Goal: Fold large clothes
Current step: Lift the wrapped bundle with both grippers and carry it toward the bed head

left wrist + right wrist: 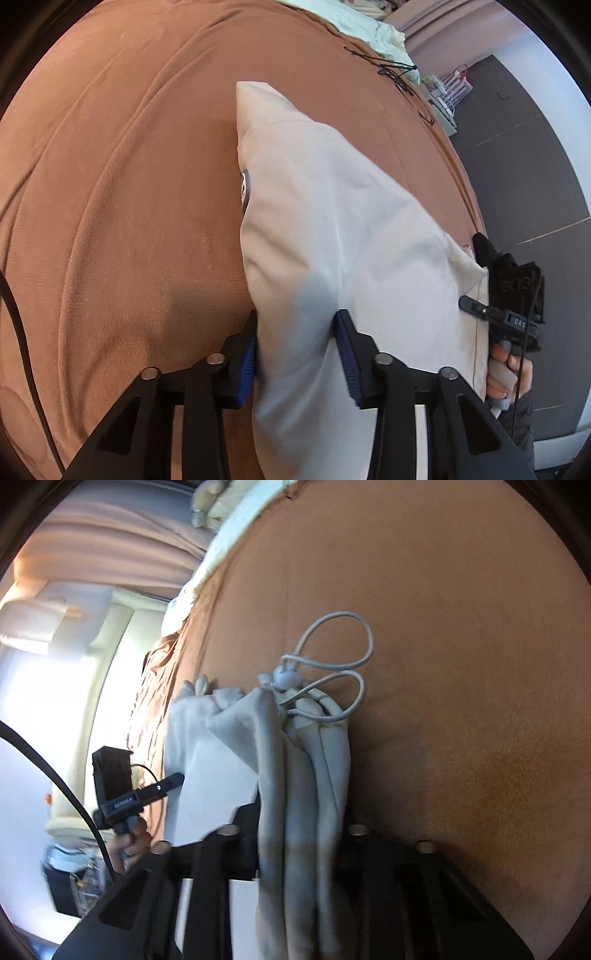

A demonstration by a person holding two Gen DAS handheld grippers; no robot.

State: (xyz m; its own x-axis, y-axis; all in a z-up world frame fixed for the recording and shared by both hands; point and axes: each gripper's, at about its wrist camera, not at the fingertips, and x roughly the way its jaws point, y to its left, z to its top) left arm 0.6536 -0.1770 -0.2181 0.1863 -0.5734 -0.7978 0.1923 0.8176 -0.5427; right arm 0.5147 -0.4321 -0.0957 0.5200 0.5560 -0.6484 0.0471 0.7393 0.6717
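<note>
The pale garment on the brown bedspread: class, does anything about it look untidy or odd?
Yes. In the right wrist view the pale garment is bunched into ropey folds, and its drawstring spills in two loose loops onto the brown bedspread. In the left wrist view it forms a smoother fold.
</note>
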